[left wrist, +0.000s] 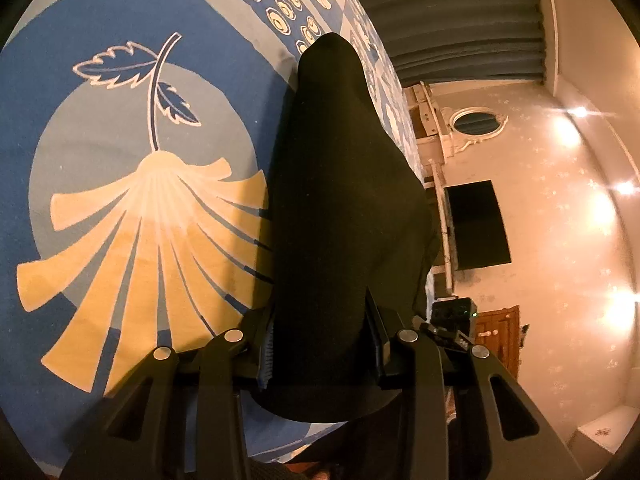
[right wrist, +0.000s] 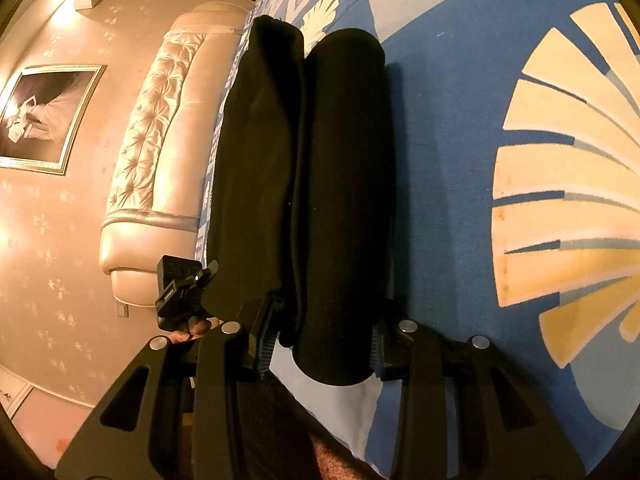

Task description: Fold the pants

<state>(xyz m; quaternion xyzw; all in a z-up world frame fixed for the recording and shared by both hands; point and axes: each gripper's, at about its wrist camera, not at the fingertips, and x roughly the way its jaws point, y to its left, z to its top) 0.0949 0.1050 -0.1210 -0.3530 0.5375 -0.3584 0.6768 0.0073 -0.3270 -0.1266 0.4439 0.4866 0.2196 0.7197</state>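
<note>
The pants (left wrist: 344, 208) are black and lie lengthwise on the bed (left wrist: 120, 200), running away from both cameras toward the far end. Both grippers hold them at the near end. The left gripper (left wrist: 324, 344) has its fingers (left wrist: 267, 354) closed on a thick bundle of the cloth, which rises ahead in a smooth, tapering hump. The right gripper (right wrist: 320, 344) is likewise clamped on the pants (right wrist: 304, 184), which show here as 2 long rounded rolls side by side, the right roll fuller and tube-like, the left one flatter with soft creases.

Judging by this, the legs seem already laid together lengthwise, so 1 fold is likely done; the crosswise fold, bringing one end over the other, appears to remain.

The cloth looks matte, heavy and soft, without sheen. The bed cover is smooth woven fabric, blue with cream fan and leaf shapes. A tufted headboard (right wrist: 160, 128) with a satin gloss stands beyond.
</note>
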